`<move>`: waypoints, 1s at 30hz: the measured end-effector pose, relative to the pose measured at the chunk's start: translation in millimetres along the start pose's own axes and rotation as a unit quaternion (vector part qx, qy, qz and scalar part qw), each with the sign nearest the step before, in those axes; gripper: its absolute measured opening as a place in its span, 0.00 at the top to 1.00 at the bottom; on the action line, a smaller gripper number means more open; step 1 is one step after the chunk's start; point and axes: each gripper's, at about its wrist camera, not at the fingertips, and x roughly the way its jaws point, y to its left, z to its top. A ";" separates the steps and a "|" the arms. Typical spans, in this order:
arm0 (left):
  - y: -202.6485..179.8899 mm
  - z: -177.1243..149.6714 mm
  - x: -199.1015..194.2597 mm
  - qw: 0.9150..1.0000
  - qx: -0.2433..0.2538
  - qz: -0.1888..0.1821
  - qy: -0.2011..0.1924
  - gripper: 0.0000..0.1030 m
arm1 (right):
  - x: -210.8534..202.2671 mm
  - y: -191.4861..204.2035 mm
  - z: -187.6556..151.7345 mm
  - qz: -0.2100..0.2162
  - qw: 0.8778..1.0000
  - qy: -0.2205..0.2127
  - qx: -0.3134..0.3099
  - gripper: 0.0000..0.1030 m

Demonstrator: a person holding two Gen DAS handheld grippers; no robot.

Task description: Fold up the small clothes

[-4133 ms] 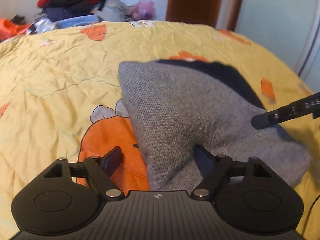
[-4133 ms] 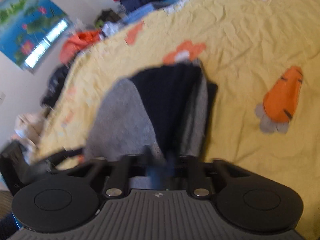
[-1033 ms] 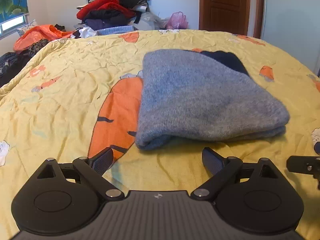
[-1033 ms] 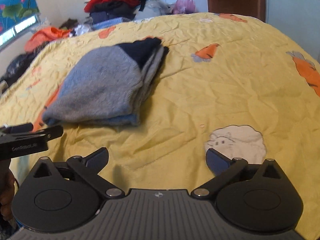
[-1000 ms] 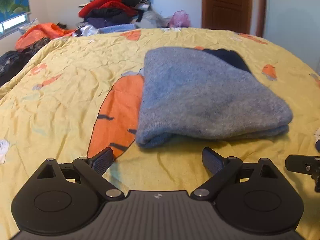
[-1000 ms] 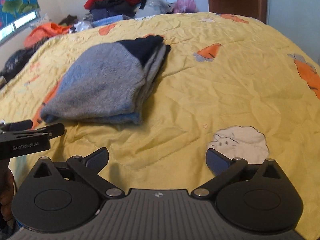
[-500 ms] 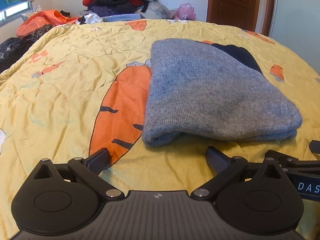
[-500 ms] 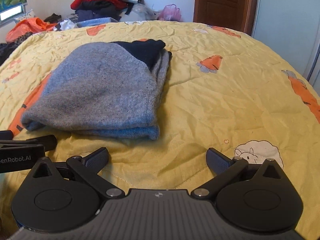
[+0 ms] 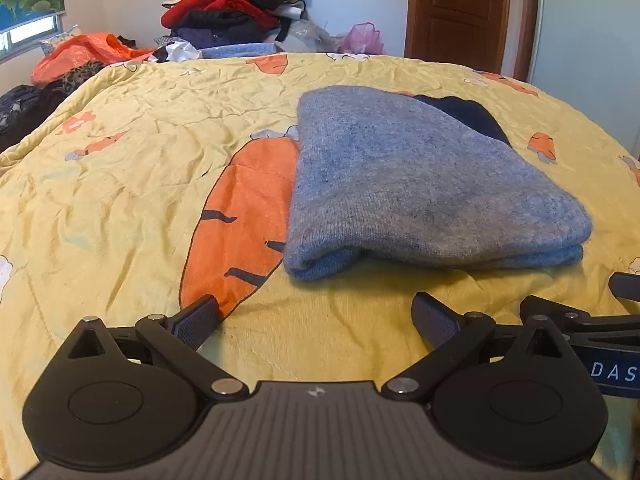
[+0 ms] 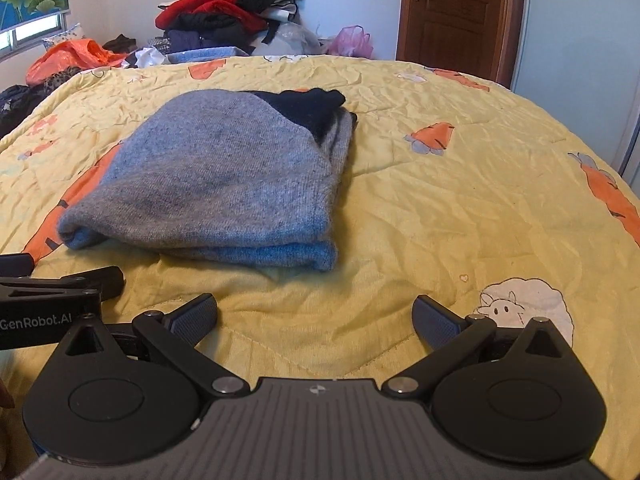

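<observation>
Folded grey sweater (image 9: 420,184) found lying flat on the yellow carrot-print bedspread (image 9: 120,184), navy section showing at its far end, doubled edge turned toward both cameras. Compared with four seconds back: then lifted and draped, blurred in motion, with the right fingers closed on fabric; now released and settled as a compact stack.

Left gripper (image 9: 316,316): fingers spread fully apart, nothing between them, only bare bedspread; jaws noted as having just been opening. Held short of the sweater's near edge, no contact.

Right gripper (image 10: 316,316): fingers likewise wide apart and empty, near the sweater's right corner but clear of it. Over the last second, swung from facing the open bedspread to facing the garment more squarely.

Both tools side by side at the near edge, each visible at the margin of the other's view.

Judgement: fold on this item appears complete; layers roughly aligned, near left corner slightly loose. Heap of unsorted clothes (image 9: 236,8) beyond the bed's far end, probably the source of the next piece.
</observation>
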 end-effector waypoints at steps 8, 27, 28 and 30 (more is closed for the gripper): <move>-1.9 1.6 0.5 1.000 -0.002 0.008 0.004 0.00 | 0.0 1.8 -2.1 -0.001 1.000 -0.005 0.000 0.00; 2.6 -2.4 -0.3 1.000 0.001 -0.003 -0.006 0.00 | -0.6 2.8 -3.0 -0.005 1.000 -0.009 0.003 0.00; 3.2 -1.8 0.5 1.000 0.003 -0.006 -0.006 0.00 | -0.5 2.7 -2.9 -0.005 1.000 -0.009 0.003 0.00; 5.0 -2.4 0.2 1.000 0.004 -0.011 -0.007 0.00 | -0.6 2.7 -2.9 -0.004 1.000 -0.009 0.003 0.00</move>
